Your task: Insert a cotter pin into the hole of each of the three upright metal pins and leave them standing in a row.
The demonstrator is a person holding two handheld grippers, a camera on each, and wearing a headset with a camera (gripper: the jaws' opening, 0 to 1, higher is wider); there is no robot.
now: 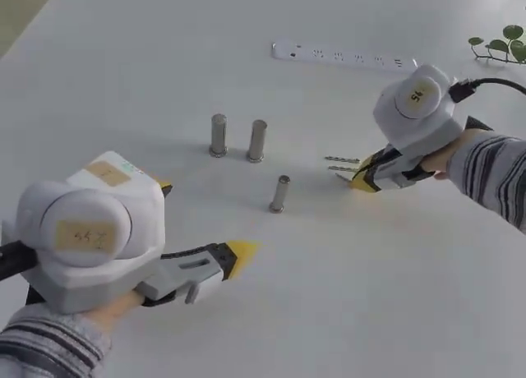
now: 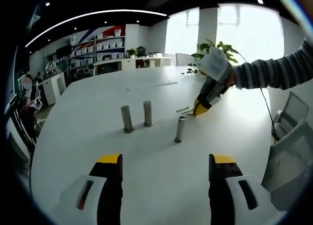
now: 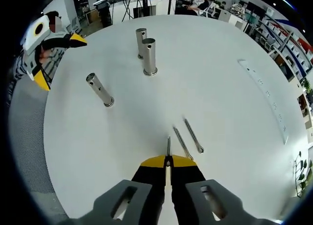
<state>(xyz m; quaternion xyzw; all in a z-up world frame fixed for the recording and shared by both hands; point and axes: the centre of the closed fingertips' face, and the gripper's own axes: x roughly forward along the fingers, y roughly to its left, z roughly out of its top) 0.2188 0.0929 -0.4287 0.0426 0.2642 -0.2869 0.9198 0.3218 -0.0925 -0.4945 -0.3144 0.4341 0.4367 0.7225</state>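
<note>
Jaws of my right claw (image 3: 168, 161) are pinched shut on one cotter pin (image 3: 168, 146), its long axis running straight out of the tips toward the top of the right gripper view. Nearest metal pin (image 3: 101, 89) stands upright on the counter (image 3: 234, 112), well apart, up and left of those tips. My left claw (image 1: 238, 251) hangs wide and empty at lower left of the head view.

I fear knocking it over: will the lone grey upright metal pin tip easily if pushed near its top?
Probably: the grey metal pin is tall and slim on a small flanged foot, so a high push may topple it. Fallen, its round body would likely roll on the smooth white table.
</note>
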